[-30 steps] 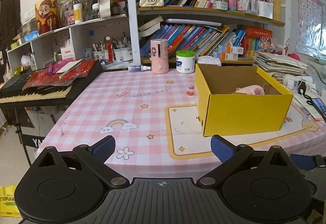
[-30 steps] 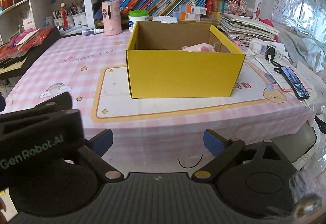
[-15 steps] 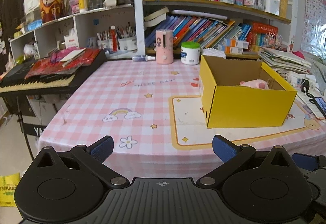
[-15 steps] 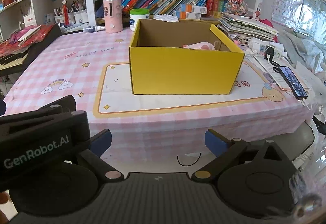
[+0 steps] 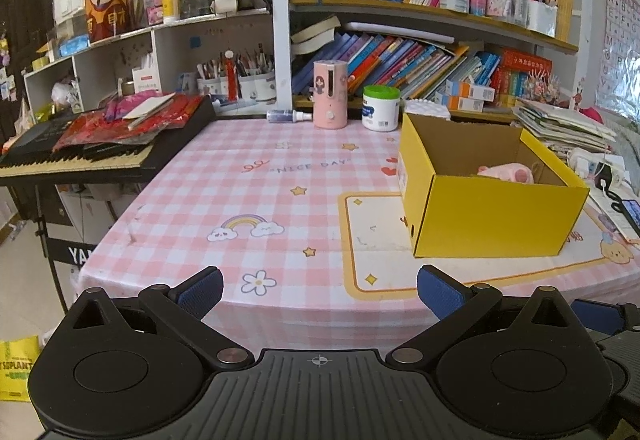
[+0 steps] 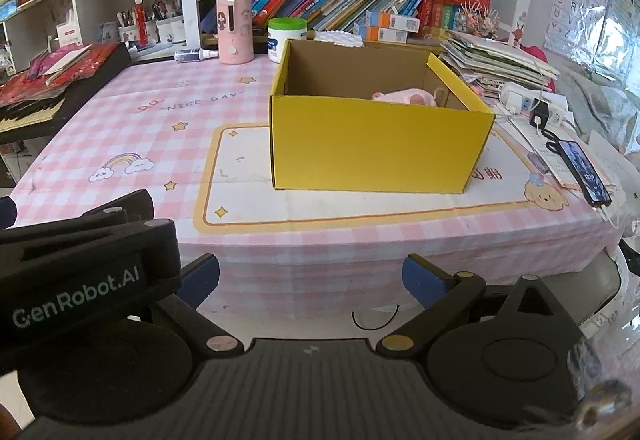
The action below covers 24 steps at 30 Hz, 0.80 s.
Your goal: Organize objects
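A yellow cardboard box (image 5: pixel 492 216) (image 6: pixel 376 144) stands open on the pink checked table (image 5: pixel 248 192) (image 6: pixel 160 128), right of centre. A pink plush toy (image 5: pixel 506 173) (image 6: pixel 404 97) lies inside it, partly hidden by the box wall. My left gripper (image 5: pixel 318 290) hangs open off the table's front edge, nothing between its blue pads. My right gripper (image 6: pixel 310 278) is open too, below the front edge, facing the box. The left gripper's black body (image 6: pixel 80 272) fills the lower left of the right wrist view.
At the table's back stand a pink cylinder dispenser (image 5: pixel 330 94) (image 6: pixel 235 30), a white jar with a green lid (image 5: pixel 381 108) (image 6: pixel 286 38) and a small spray bottle (image 5: pixel 288 116). A keyboard (image 5: pixel 80 156) sits left. Papers, a power strip and a phone (image 6: pixel 584 172) lie right. Bookshelves stand behind.
Both grippers have drawn back and risen a little from the table; the box and table look slightly farther and lower. Both stay open and empty.
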Each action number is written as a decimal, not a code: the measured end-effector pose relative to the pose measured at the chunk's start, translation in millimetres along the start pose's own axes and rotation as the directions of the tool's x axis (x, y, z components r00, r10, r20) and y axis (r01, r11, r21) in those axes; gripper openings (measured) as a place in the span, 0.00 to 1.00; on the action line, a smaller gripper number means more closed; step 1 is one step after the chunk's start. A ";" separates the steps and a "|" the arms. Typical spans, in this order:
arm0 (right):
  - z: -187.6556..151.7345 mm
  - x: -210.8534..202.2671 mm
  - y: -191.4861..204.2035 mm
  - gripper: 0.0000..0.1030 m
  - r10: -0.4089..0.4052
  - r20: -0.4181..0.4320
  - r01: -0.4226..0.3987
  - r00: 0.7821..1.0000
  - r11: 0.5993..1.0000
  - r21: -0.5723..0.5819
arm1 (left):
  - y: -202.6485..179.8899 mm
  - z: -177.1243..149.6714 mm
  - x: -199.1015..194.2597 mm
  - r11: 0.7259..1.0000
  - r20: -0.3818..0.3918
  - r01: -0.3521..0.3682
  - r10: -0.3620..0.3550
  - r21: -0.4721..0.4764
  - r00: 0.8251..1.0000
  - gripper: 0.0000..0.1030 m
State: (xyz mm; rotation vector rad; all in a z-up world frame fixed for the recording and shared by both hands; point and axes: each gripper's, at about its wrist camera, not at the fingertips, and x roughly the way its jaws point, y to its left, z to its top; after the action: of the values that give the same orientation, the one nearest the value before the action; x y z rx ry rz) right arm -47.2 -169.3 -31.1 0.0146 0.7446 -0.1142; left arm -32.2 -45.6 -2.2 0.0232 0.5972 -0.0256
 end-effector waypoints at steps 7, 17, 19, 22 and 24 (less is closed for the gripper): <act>2.7 1.0 2.2 0.96 0.007 0.005 -0.007 1.000 1.000 -0.009 | 2.2 1.4 2.5 1.000 -0.012 0.002 -0.002 -0.013 1.000 1.00; 4.1 2.6 3.0 0.96 0.011 0.003 -0.011 1.000 1.000 -0.013 | 3.0 2.5 5.4 1.000 -0.024 0.003 -0.004 -0.021 1.000 1.00; 4.2 3.2 3.3 0.96 0.013 0.001 -0.013 1.000 1.000 -0.013 | 3.2 2.6 6.5 1.000 -0.029 0.007 -0.007 -0.023 1.000 1.00; 5.0 4.3 2.9 0.96 0.015 -0.001 -0.015 1.000 1.000 -0.014 | 3.7 2.3 7.8 0.999 -0.034 0.016 -0.017 -0.030 0.999 1.00; 5.1 5.0 3.0 0.96 0.016 -0.001 -0.016 1.000 1.000 -0.015 | 2.7 2.2 8.3 1.000 -0.036 0.015 -0.016 -0.027 0.999 1.00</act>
State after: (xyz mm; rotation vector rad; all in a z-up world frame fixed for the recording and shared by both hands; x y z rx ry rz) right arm -39.8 -167.2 -30.8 0.0066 0.7462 -0.0936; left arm -24.0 -43.0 -5.1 -0.0074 0.6337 -0.0320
